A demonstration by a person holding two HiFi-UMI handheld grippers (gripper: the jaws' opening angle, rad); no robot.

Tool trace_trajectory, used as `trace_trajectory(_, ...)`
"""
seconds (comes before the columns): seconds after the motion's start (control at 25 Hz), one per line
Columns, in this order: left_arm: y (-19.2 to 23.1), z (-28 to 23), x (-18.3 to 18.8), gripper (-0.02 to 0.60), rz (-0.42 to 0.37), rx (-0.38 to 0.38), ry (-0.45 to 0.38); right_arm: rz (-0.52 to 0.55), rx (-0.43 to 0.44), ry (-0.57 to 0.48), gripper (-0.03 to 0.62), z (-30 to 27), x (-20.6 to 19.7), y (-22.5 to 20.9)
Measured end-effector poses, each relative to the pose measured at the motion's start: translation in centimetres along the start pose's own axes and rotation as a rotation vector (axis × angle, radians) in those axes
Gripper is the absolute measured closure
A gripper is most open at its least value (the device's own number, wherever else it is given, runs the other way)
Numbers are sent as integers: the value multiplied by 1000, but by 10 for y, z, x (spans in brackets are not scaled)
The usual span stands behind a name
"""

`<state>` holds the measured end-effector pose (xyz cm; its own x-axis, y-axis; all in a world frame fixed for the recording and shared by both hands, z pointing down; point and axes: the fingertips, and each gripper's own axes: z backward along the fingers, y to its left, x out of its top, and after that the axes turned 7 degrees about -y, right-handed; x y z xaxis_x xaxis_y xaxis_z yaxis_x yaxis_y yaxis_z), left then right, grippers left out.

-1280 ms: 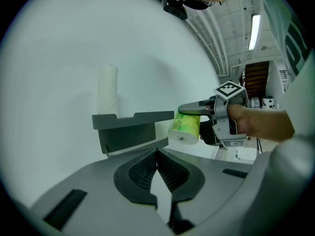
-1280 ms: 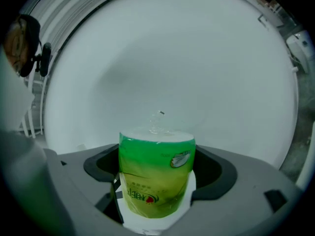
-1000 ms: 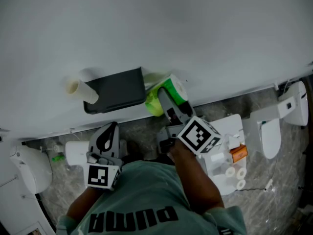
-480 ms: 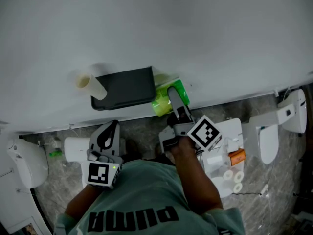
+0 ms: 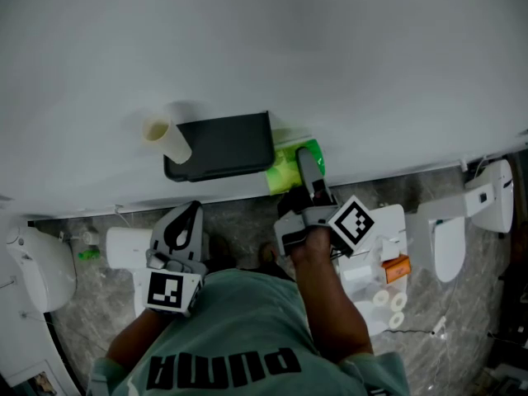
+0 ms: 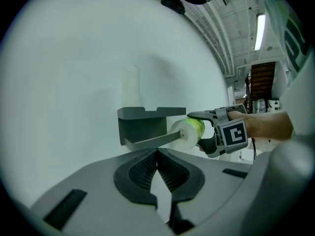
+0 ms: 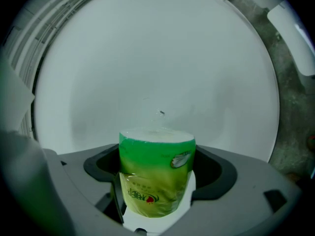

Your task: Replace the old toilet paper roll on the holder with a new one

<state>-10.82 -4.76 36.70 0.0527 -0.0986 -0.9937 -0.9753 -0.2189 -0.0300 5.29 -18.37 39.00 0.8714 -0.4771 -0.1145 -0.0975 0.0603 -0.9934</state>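
A dark grey holder (image 5: 223, 145) is fixed to the white wall, its bar (image 6: 152, 140) pointing right. A bare cardboard tube (image 5: 165, 139) stands at the holder's left end. My right gripper (image 5: 307, 162) is shut on a new roll in green wrapping (image 5: 287, 172), (image 7: 155, 176). In the left gripper view the roll's white end (image 6: 186, 130) meets the tip of the bar. My left gripper (image 5: 186, 217) hangs below the holder, apart from it, jaws together and holding nothing (image 6: 157, 154).
A white toilet (image 5: 41, 271) stands at the left and another (image 5: 462, 229) at the right. By my right forearm is a white stand (image 5: 375, 291) with several small rolls and an orange item (image 5: 398, 265). The floor is grey marble.
My right gripper has carried the green roll leftward, up to the holder's right end. The left gripper has stayed where it was.
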Motion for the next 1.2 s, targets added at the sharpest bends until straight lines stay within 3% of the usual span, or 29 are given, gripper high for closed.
trace_trajectory(0.24,3,2,-1,577,7,-4,-5,-79,1,-12,152,1,-4,-6)
trace_trajectory(0.72,10,4,0,577,6,-7,-11,-130,-9,-39,152,-4,-9,-14)
trace_trajectory(1.2,23,4,-2,577,-1,2,-8,-156,28,21,152,-7,-52,-5)
